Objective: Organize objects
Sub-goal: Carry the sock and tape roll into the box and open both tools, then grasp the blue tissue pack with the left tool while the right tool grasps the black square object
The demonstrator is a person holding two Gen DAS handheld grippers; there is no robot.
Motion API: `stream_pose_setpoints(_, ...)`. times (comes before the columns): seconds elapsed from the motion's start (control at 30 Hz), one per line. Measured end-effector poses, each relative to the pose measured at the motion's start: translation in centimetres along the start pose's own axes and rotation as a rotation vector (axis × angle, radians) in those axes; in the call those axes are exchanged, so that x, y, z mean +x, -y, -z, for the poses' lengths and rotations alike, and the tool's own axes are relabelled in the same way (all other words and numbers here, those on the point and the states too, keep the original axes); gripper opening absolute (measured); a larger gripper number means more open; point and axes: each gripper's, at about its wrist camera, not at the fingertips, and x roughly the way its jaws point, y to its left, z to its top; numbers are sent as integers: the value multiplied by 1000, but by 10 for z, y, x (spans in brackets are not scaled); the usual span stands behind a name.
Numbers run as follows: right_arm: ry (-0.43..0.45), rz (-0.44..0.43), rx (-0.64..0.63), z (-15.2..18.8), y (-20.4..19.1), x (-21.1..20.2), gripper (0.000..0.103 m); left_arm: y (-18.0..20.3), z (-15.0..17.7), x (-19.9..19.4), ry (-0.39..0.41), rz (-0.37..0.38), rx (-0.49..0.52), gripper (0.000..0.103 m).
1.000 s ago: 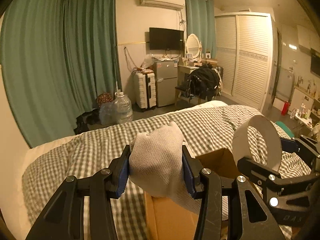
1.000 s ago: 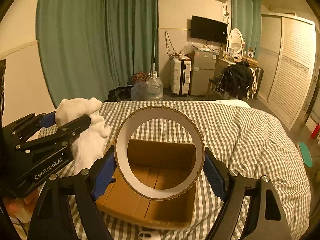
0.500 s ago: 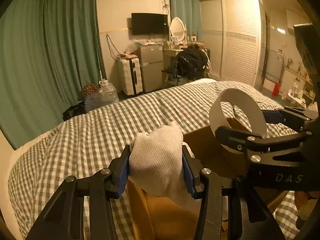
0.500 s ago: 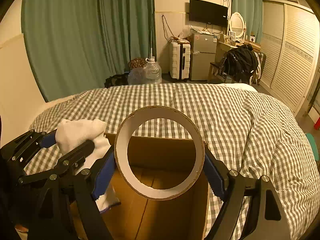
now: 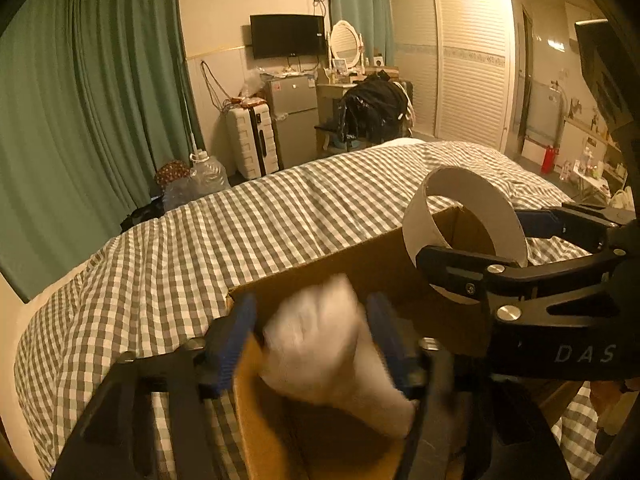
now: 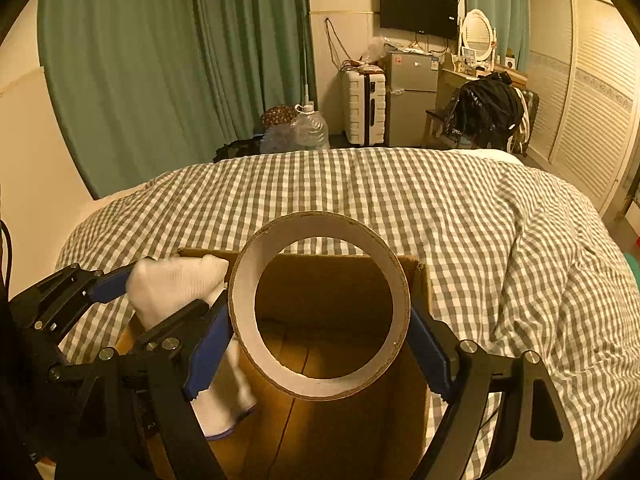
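An open cardboard box [image 6: 352, 440] lies on the bed in front of both grippers. My left gripper [image 5: 312, 340] hangs over the box's left end, and its jaws are opening. A white knitted cloth [image 5: 320, 344] is blurred between them, and a gap shows at the left pad. From the right wrist, that cloth [image 6: 176, 284] droops into the box between the left gripper's [image 6: 160, 308] fingers. My right gripper [image 6: 320, 344] is shut on a wide cardboard ring [image 6: 244, 300], held upright over the box's middle. In the left wrist view the ring [image 5: 472, 188] and the right gripper [image 5: 480, 240] sit at the right.
A grey-and-white checked cover [image 6: 400, 192] spreads over the bed around the box. Beyond the bed are green curtains [image 6: 160, 60], water jugs [image 6: 308, 128], a white suitcase [image 6: 364, 108], a small fridge [image 6: 412, 96] and a chair with dark clothes [image 6: 484, 108].
Both grippers have come down over the box. The left jaws have spread apart, and the white cloth between them is now blurred and loose. The ring stays gripped.
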Motion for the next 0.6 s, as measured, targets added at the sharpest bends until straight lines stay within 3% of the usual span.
stream_pose_setpoints(0.07,8,-15,12,-1,1,-3,83,0,0,-4,17,-11,-3,91)
stream_pose_setpoints(0.17,48,-17,27,0,3,-14,94,0,2,-8,30,-12,-2,97)
stream_pose_setpoints(0.43,111,7,16,-1,2,-64,96,6,3,-28,30,-9,-12,98)
stream_pose_setpoints(0.6,153,53,35,2,6,-113,96,9,-4,-68,56,-17,-38,98)
